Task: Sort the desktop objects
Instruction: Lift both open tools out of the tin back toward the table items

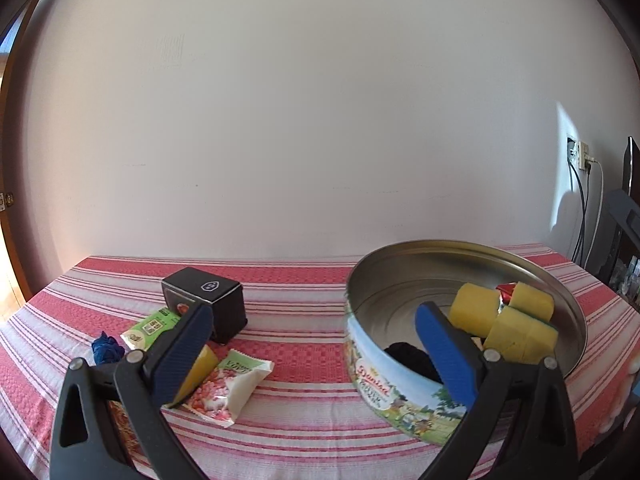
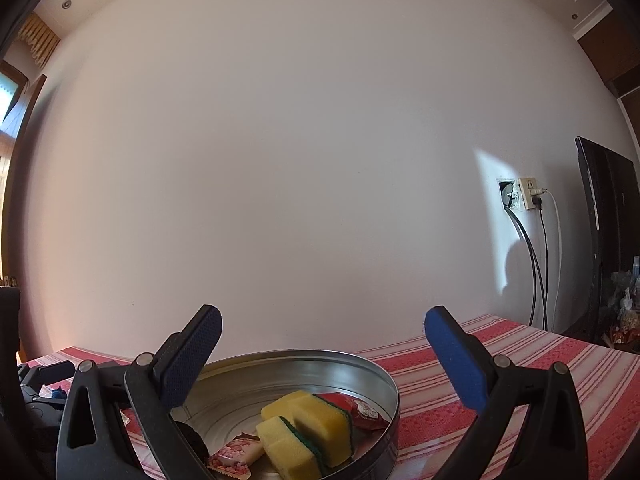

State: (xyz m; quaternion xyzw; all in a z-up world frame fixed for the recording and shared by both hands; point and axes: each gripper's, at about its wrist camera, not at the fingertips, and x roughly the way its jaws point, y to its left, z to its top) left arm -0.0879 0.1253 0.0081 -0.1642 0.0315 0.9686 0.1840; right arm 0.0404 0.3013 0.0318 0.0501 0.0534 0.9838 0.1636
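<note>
On the red-and-white striped tablecloth (image 1: 304, 280) sits a round metal cookie tin (image 1: 376, 364), right of centre in the left wrist view, painted scene on its side. Inside it, yellow sponges (image 1: 520, 330) with green scrub backing are piled against the right wall, a red wrapper (image 1: 506, 292) peeks out between them, and something black (image 1: 412, 358) lies at the near left. From the right wrist view you can also see a pink-patterned snack packet (image 2: 236, 454) in the tin, near the front.

Left of the tin, well apart from it, is the unsorted stuff: a black box (image 1: 208, 304) farthest back, a green packet (image 1: 150, 328) just beside it, a crumpled blue thing (image 1: 105, 350) further left, and a white-and-pink snack pouch (image 1: 228, 388) nearest. A yellow piece (image 1: 202, 366) pokes out from behind the left finger; can't tell what it is.

The left gripper (image 1: 314, 350) is spread wide, nothing between its blue pads, the right one hanging over the tin's near rim. The right gripper (image 2: 324, 364) is also wide apart and empty, hovering above the tin.
</note>
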